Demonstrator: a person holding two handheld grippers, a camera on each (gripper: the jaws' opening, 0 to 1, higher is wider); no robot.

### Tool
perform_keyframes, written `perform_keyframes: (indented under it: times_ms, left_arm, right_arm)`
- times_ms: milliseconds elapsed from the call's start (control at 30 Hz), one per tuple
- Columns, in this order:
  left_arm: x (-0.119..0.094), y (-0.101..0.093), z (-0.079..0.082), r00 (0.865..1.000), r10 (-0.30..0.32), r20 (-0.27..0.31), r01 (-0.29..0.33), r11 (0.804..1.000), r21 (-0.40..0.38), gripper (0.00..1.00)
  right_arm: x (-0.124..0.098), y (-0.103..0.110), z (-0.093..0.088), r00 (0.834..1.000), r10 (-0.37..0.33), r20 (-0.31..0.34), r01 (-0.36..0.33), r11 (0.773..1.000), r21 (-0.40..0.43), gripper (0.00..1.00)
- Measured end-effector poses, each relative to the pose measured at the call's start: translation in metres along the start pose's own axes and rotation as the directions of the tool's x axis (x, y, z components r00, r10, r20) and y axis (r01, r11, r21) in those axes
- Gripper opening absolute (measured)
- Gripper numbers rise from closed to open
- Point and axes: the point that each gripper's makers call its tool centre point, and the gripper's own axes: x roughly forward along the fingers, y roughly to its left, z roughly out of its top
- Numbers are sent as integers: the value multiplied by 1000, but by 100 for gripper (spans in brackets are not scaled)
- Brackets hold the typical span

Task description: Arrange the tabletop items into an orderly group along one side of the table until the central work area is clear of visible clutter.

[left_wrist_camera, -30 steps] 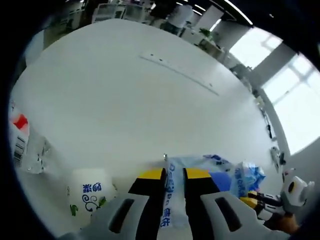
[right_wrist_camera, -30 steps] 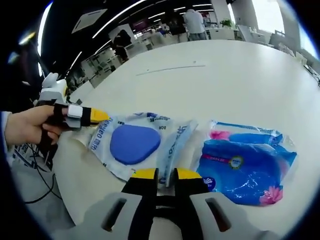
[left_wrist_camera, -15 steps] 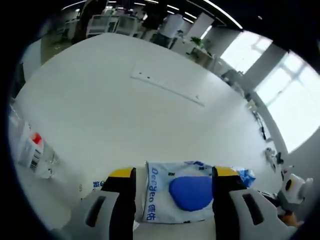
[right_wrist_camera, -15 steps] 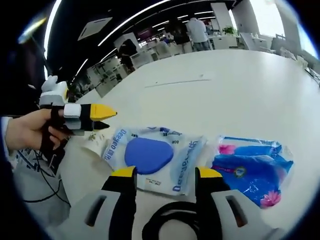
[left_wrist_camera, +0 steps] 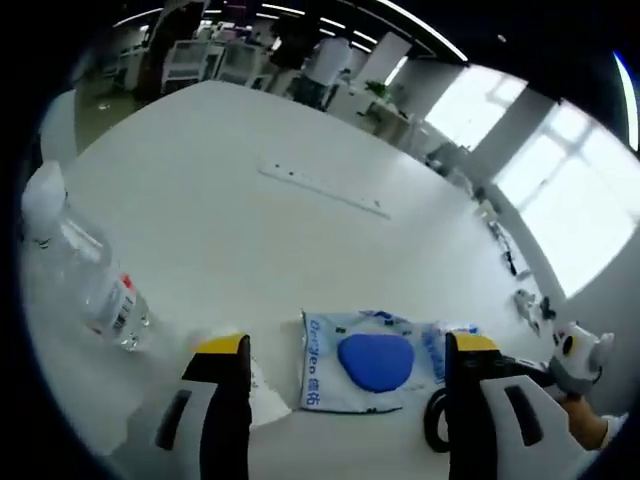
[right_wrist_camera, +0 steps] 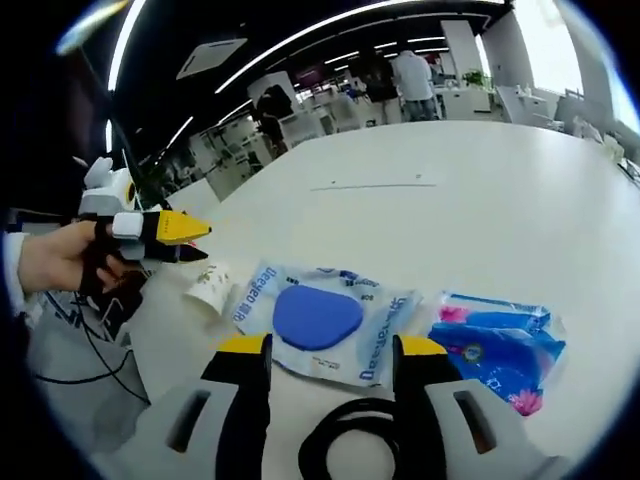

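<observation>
A wet-wipes pack (left_wrist_camera: pixel 368 360) with a blue oval lid lies flat on the white table (left_wrist_camera: pixel 250 230), a little ahead of my left gripper (left_wrist_camera: pixel 346 348), whose jaws stand wide apart with nothing in them. My right gripper (right_wrist_camera: pixel 333 348) is open too, just short of the same wipes pack (right_wrist_camera: pixel 318 320). To the right of that lies a blue tissue pack (right_wrist_camera: pixel 497 348). A paper cup (right_wrist_camera: pixel 210 285) lies on its side left of the wipes. A clear water bottle (left_wrist_camera: pixel 85 275) rests at the left. The left gripper (right_wrist_camera: pixel 165 227), held in a hand (right_wrist_camera: pixel 55 262), hovers above the cup.
A black cable loop (right_wrist_camera: pixel 350 445) lies between my right jaws, close to the camera. A thin strip (left_wrist_camera: pixel 322 187) lies across the table's far part. The table edge runs by the cup, with cables (right_wrist_camera: pixel 85 345) on the floor below. People stand far behind.
Both grippers were shut on edges of the wipes pack one second ago; they have opened, let it go and drawn back. The pack now lies flat.
</observation>
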Motion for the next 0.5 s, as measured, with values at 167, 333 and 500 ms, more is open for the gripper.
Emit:
perform_keyframes:
  times_ms: [167,333,500]
  left_arm:
    - [-11,1,-5,1000,-4,13,4,1000,14,87]
    - [-19,-3,-12,1000,-10,5,10,999,38,88]
    - [-29,-2,-22,1000,-6,-17,9,993,122,89]
  right_arm:
    - [-3,11,3,1000,15,2,-15,999,-34,48]
    - [-1,15,4,1000,29,7,-29,999,-38,49]
    - [-6,18,2,999,33,9,-32,999,-44,49]
